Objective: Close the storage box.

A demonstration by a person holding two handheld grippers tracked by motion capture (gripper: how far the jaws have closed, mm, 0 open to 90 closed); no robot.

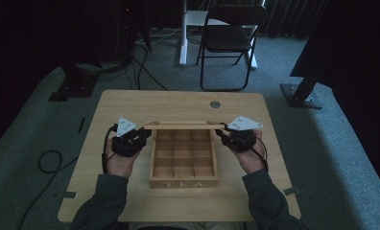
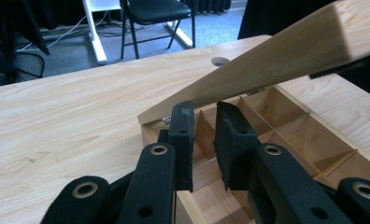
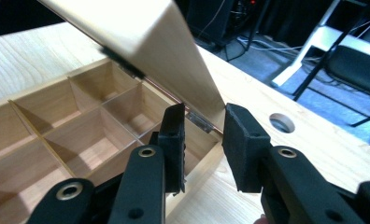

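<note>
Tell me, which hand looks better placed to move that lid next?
Neither clearly: left gripper and right gripper flank the raised lid of the box evenly, both open. Using both seems likeliest.

One wooden tea box (image 1: pixel 183 182) sits on one wooden table (image 1: pixel 130 103), its one lid (image 1: pixel 184 125) raised. Inside are nine compartments (image 1: pixel 183 153), three rows of three. Two grippers, left (image 1: pixel 142 136) and right (image 1: pixel 224 136), flank it. One folding chair (image 1: pixel 229 38) stands far beyond. One round hole (image 1: pixel 215 104) pierces the tabletop.
</note>
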